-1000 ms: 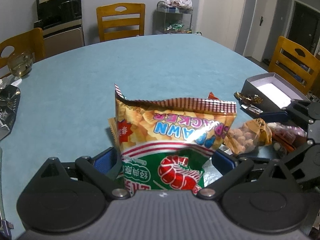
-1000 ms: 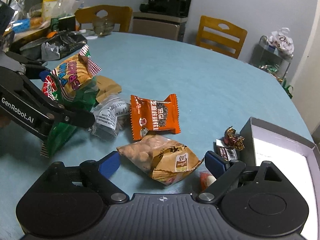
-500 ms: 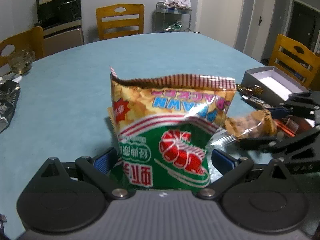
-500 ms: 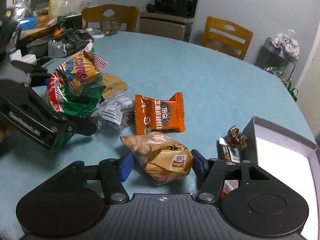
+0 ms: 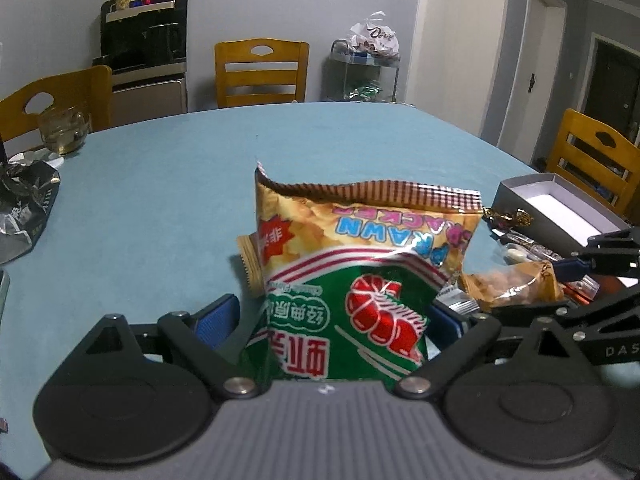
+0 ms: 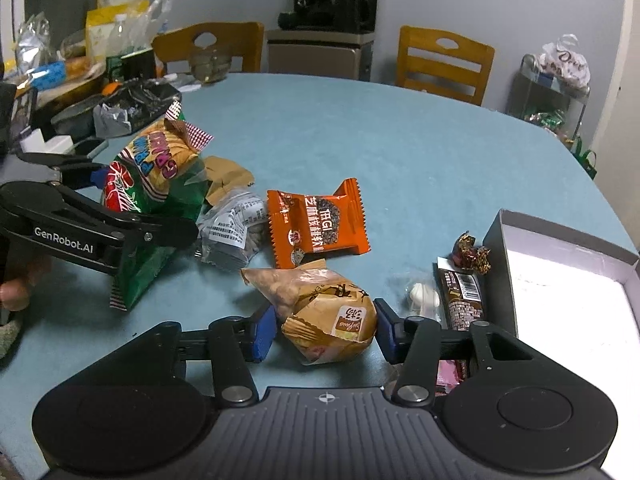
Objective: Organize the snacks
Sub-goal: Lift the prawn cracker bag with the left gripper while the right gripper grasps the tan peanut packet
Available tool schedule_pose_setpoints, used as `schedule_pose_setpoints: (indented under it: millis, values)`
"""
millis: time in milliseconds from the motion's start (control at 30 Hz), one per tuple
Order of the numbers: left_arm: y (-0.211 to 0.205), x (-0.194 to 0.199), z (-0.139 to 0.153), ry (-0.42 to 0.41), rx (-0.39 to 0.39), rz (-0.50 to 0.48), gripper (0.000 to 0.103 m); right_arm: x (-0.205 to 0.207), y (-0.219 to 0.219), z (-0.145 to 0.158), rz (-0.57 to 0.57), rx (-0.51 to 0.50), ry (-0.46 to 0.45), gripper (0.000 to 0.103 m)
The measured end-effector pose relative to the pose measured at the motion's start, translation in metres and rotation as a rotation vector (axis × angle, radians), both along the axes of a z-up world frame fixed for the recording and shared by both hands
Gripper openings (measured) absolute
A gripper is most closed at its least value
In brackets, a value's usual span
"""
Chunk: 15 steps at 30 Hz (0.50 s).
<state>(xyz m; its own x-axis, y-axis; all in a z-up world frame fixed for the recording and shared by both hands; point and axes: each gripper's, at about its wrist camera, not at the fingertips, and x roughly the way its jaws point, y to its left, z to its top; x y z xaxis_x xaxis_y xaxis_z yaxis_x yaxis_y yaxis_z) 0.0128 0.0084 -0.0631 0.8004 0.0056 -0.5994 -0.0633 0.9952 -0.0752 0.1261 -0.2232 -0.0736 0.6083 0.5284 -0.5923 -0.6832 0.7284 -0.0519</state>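
My left gripper (image 5: 332,316) is shut on a green and gold prawn cracker bag (image 5: 360,272) and holds it upright above the blue table; it also shows in the right wrist view (image 6: 152,184). My right gripper (image 6: 326,330) is shut on a tan peanut bag (image 6: 320,312), seen in the left wrist view (image 5: 516,286) too. An open grey box (image 6: 572,292) with a white inside stands at the right. An orange snack packet (image 6: 316,224) and a grey packet (image 6: 236,228) lie between the grippers.
A chocolate bar (image 6: 460,292), a gold-wrapped candy (image 6: 470,252) and a small white candy (image 6: 424,296) lie beside the box. Black foil bags (image 6: 132,108) and clutter sit at the table's left. Wooden chairs (image 6: 440,64) stand around the table (image 6: 400,152).
My right gripper has closed on the peanut bag. My left gripper has lifted the prawn cracker bag and drawn it nearer.
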Motion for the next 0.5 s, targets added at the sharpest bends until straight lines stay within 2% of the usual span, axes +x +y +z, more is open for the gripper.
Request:
schedule_pose_setpoints:
  millis: [200,267,500]
  values:
    - [-0.003,-0.005,0.002,0.023,-0.009,-0.012,0.085,-0.001,-0.002,0.002,0.014,0.016,0.013,0.05]
    - [-0.006,-0.008,0.002,0.019,0.007,-0.012,0.076,-0.001,-0.003,0.002,0.012,0.017,0.006,0.049]
    - [-0.013,-0.015,0.003,-0.008,0.039,-0.044,0.064,-0.005,-0.006,0.004,0.006,0.016,-0.018,0.045]
